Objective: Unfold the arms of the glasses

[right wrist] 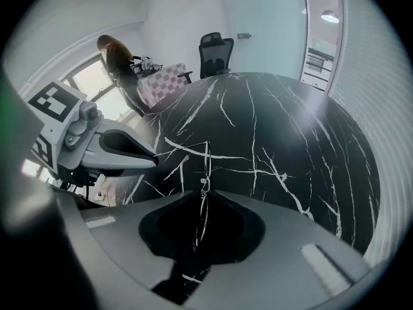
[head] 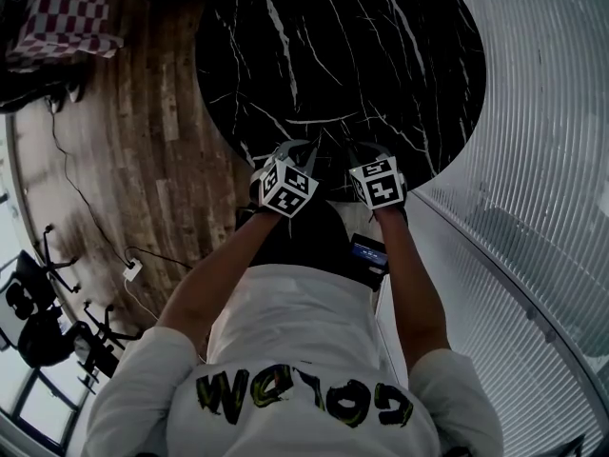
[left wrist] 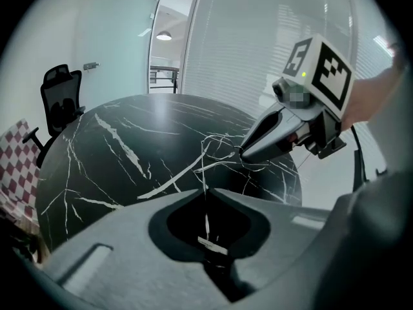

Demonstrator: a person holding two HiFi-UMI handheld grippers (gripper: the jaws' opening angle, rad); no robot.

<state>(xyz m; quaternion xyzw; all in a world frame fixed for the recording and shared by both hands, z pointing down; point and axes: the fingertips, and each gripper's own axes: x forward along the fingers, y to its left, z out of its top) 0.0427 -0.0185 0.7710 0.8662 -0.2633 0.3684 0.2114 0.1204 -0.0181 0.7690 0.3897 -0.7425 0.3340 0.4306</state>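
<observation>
- Clamped nearly shut on thin wire glasses (left wrist: 204, 173) with left tool (head: 293, 152) and right tool (head: 366, 152), above desk's (head: 381, 46) 6 o'clock edge.
- Could bend or slip free if pulled unevenly.

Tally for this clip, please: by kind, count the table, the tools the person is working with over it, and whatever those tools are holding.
Tools: 2, the left hand-held gripper and the right hand-held gripper
Held items: 1, the thin-framed glasses, gripped by both
Tables: 1, the round black marble table
Total: 4
</observation>
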